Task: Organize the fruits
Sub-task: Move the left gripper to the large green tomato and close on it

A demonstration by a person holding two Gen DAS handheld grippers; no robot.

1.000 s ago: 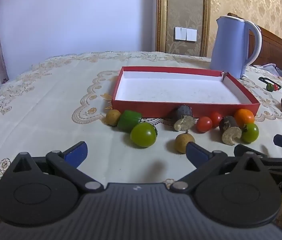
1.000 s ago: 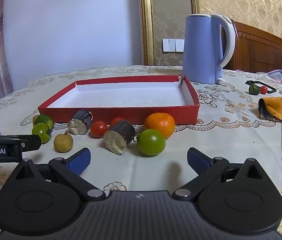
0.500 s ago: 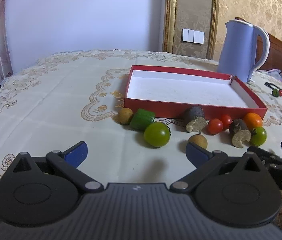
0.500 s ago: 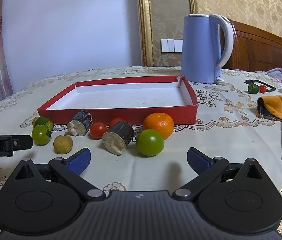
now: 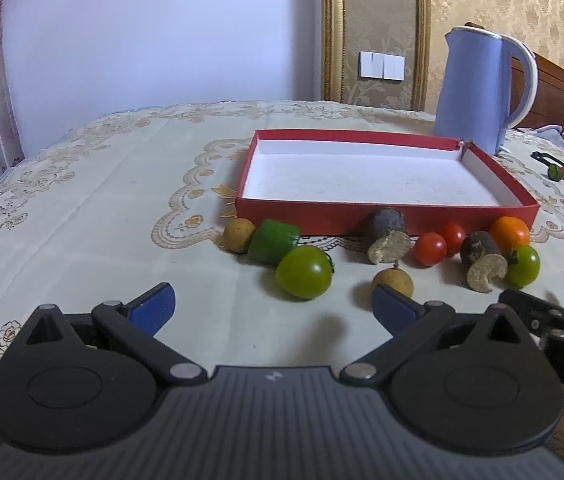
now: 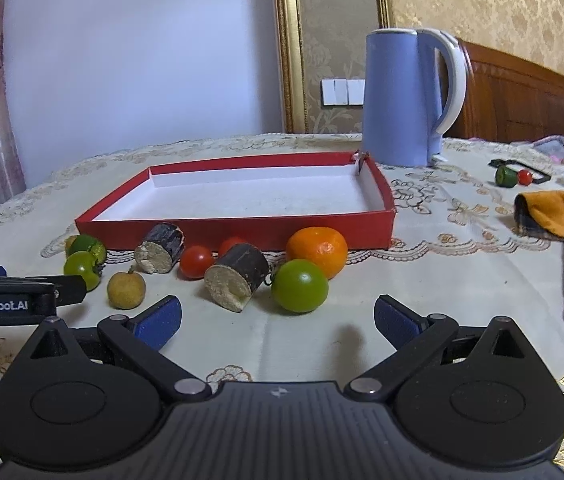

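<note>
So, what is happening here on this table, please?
A person holds two tongs above the table, both open and empty: left tongs, right tongs. The red tray has nothing in it. The fruits lie in front of it, such as a green tomato and an orange. Sorting has not begun.

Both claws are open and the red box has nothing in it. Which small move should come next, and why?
Probably ease the right claw forward around the green tomato. It lies nearest, directly ahead between the open jaws, and every fruit still lies outside the red box.
</note>
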